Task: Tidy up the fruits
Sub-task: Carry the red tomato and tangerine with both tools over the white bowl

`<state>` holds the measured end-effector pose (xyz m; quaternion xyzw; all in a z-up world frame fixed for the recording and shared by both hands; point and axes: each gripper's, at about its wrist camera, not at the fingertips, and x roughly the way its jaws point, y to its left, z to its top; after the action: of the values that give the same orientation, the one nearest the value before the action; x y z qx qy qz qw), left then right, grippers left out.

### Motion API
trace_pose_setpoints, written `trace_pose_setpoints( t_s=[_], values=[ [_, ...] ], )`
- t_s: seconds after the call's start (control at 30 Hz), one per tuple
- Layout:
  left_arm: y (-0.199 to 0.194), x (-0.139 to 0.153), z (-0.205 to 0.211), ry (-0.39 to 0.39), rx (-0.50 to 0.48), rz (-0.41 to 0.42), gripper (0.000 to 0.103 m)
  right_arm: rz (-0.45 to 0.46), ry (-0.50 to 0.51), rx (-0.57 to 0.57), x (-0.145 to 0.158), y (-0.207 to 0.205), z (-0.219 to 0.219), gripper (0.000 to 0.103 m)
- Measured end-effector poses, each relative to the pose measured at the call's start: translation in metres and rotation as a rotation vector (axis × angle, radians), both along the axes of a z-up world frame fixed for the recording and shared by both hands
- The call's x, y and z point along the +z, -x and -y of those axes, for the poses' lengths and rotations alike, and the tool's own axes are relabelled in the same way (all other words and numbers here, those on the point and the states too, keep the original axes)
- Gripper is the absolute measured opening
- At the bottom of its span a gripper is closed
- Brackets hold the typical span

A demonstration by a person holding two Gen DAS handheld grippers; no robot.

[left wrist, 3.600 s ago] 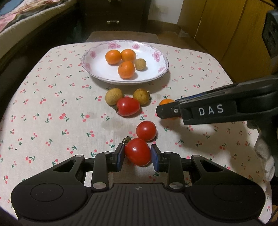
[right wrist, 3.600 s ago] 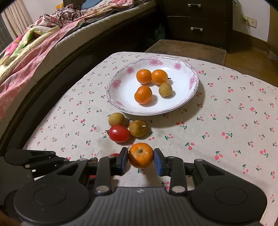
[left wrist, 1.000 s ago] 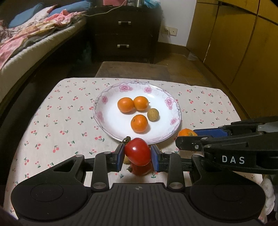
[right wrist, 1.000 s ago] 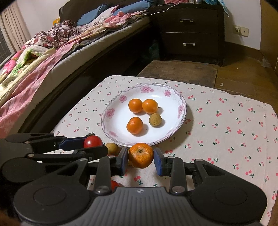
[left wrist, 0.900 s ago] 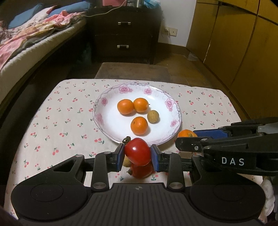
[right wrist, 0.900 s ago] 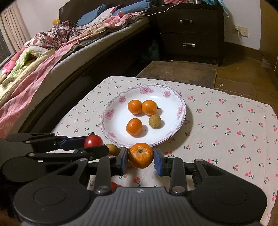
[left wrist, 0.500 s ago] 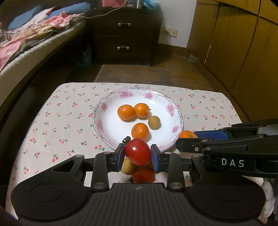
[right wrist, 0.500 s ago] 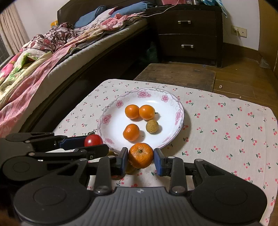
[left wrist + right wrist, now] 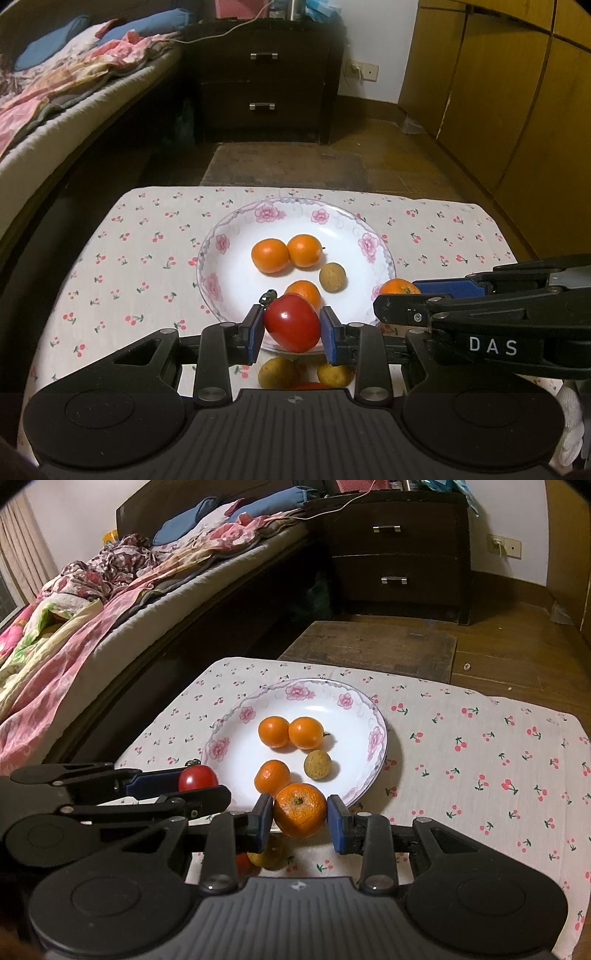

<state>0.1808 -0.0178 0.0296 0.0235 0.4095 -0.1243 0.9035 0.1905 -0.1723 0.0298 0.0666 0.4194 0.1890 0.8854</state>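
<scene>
My left gripper (image 9: 291, 326) is shut on a red tomato (image 9: 291, 322) and holds it in the air over the near rim of the white flowered plate (image 9: 236, 229). My right gripper (image 9: 300, 814) is shut on an orange mandarin (image 9: 300, 809), held above the plate's (image 9: 376, 734) near edge. The plate holds three mandarins (image 9: 269, 255) and a brown longan (image 9: 332, 277). Two longans (image 9: 279, 373) and part of a red tomato lie on the cloth below my left gripper. In the right wrist view the left gripper (image 9: 192, 781) shows at the left with its tomato (image 9: 197, 778).
The small table has a cherry-print cloth (image 9: 498, 760). A bed (image 9: 92, 602) runs along the left. A dark drawer chest (image 9: 266, 81) stands behind, with a wooden bench (image 9: 369, 646) just past the table. Wooden cupboards (image 9: 517, 92) line the right.
Both grippers have lifted their fruit off the cloth and moved up and forward, toward the plate's near rim. The fruits left on the cloth have slid down under the grippers.
</scene>
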Motion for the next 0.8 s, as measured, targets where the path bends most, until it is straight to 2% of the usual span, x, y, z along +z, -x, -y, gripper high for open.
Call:
trace_pose_setpoints(
  t_s=[0.8],
  values=[
    [-0.02,-0.011,0.0,-0.014,0.012,-0.02,0.039,-0.023,-0.013,0.001,-0.013,-0.023,-0.002,0.039]
  ],
)
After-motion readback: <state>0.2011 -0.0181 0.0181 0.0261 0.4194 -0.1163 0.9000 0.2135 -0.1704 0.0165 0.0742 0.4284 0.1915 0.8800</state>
